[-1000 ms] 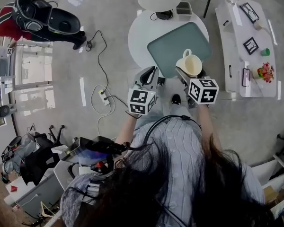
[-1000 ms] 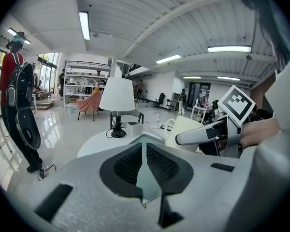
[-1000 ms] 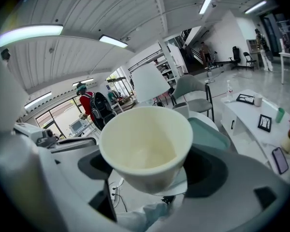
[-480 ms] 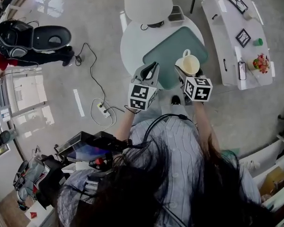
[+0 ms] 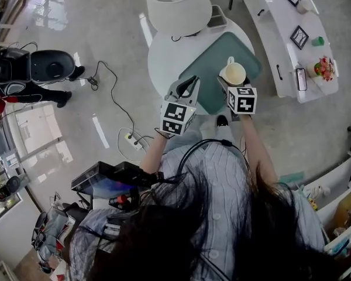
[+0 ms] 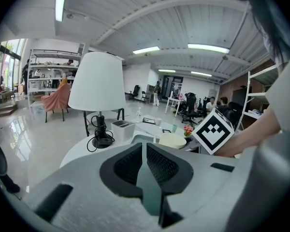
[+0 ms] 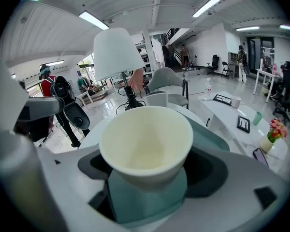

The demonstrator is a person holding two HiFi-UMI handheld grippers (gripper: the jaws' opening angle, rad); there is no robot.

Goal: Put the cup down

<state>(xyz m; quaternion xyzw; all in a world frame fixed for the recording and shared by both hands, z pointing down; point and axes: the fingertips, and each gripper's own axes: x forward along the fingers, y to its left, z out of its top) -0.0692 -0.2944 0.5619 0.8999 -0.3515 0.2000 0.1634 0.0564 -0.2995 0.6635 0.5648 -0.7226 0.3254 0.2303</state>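
Over a round white table point(image 5: 159, 54), seen from above, a person holds two grippers, each carrying one cube with black-and-white square markers. The right gripper point(image 5: 227, 82) is clamped on the one cream cup point(image 5: 233, 73), which is upright and empty, above the single teal mat point(image 5: 210, 60). Whether the cup's base touches the mat cannot be told. The left gripper point(image 5: 187, 86) has its jaws pressed together with nothing between them, at the mat's near edge. One white lamp point(image 5: 176, 2) stands on the round table. Beside it, one long white table point(image 5: 278, 37) bears two framed pictures point(image 5: 299, 37).
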